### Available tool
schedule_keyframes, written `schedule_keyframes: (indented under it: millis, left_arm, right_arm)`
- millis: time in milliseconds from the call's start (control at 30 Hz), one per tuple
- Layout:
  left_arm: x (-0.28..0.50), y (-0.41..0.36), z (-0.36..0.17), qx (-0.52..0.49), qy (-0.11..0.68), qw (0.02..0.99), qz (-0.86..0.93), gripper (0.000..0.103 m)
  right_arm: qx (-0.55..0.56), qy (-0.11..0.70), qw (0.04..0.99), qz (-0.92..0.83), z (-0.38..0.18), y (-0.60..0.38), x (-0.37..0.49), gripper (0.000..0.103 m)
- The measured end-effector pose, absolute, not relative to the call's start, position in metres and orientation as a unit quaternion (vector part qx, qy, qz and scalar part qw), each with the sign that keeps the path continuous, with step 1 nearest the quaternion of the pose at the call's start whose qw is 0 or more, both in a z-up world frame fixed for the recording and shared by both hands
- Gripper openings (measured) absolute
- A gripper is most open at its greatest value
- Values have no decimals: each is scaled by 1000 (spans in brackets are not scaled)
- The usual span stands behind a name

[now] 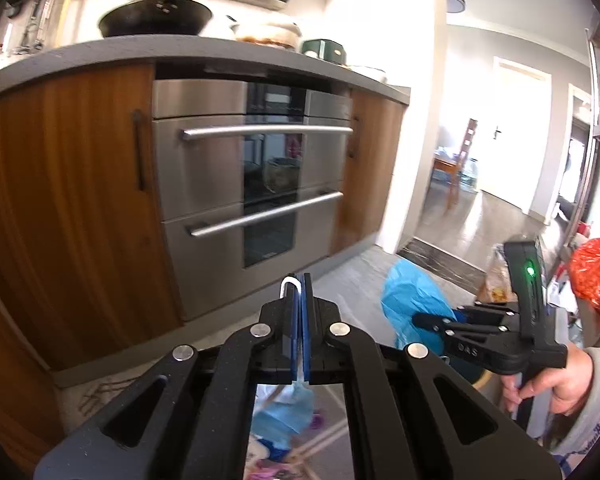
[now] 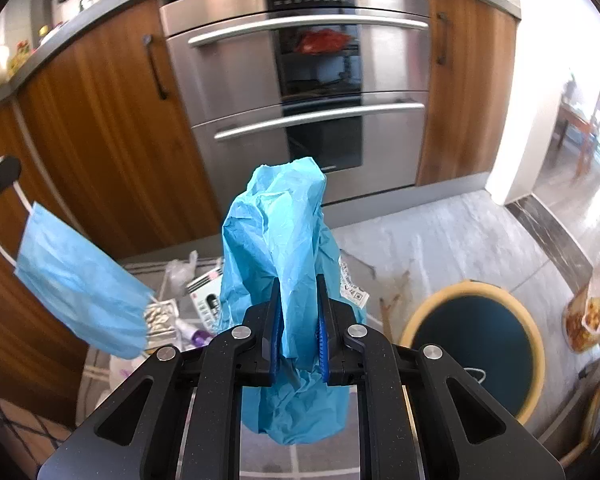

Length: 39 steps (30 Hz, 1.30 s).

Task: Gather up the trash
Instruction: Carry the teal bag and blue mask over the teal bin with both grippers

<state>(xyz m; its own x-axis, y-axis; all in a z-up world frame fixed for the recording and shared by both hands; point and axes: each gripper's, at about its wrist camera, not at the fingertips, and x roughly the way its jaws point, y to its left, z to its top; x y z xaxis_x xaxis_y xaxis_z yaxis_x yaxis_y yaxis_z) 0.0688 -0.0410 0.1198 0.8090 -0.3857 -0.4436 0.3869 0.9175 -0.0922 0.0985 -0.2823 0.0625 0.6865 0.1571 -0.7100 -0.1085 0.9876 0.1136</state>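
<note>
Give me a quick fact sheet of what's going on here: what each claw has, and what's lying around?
place: kitchen floor in front of a steel oven and wooden cabinets
left gripper: shut on the white ear loop of a blue face mask, which dangles below
right gripper: shut on a crumpled blue plastic bag
bin: round, dark inside, yellowish rim, on the floor to the right of the bag
still on floor: wrappers and paper scraps
person: one hand visible, holding the right gripper's handle

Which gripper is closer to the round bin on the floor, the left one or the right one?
Right. The right gripper, holding the blue bag, is just beside the round bin; the left gripper, holding the mask, is farther away, beyond the bag.
</note>
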Motion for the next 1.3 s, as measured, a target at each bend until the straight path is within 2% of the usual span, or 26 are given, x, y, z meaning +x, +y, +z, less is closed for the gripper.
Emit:
schedule_keyframes:
  millis: [500,700,900,1100,1300]
  left_arm:
    - [78,-181,125,65,233,916,-319,1]
    - [75,-242,130,92,219,899,-368,1]
    - [77,-298,126,115,215,881,-405,1]
    - [91,-333,92,133,251,865,-414,1]
    - [109,-340,31,145,320,848,-397,1]
  right_arm:
    - [66,411,908,-45,39,-439,112,15]
    - [129,399,905,-70,21,-518,98,15]
    - [146,416,894,-82,2,-542,98,15]
    - [176,444,876,-68,-20,-549,105,15]
    - [156,475,864,-56,-35,-535,113,15]
